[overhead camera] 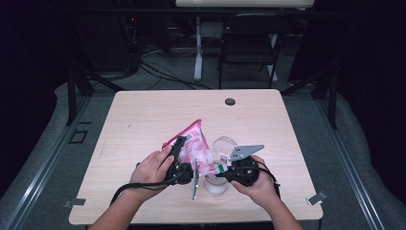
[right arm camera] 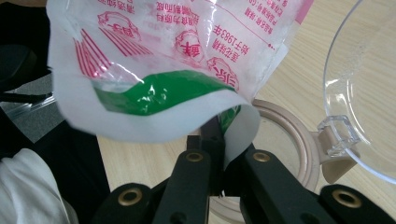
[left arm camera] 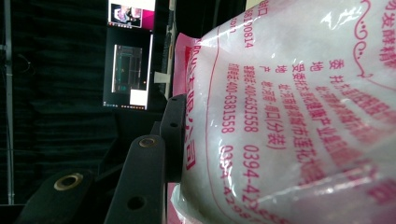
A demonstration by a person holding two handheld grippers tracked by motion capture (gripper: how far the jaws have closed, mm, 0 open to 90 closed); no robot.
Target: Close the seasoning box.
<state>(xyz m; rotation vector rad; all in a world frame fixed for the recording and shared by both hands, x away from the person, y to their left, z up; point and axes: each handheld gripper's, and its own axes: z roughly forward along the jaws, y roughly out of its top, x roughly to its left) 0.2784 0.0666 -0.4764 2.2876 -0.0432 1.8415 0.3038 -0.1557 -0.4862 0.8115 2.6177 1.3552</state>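
left gripper (overhead camera: 178, 152) clamps the pink-and-white plastic powder bag (overhead camera: 194, 146); right gripper (right arm camera: 219, 140) pinches its near mouth edge. tilt slowly, mouth centred over the round clear lidded jar (overhead camera: 216, 184).

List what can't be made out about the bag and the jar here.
- Bag, left gripper view: its top and right side are cut off by the frame; a black jaw covers its left edge.
- Bag's open edge, right gripper view: the part pinched in the right gripper is hidden by the jaws.
- Jar, high view: its contents are too small to tell, and the right gripper partly covers it.
- Lid, right gripper view: cut off at the right.
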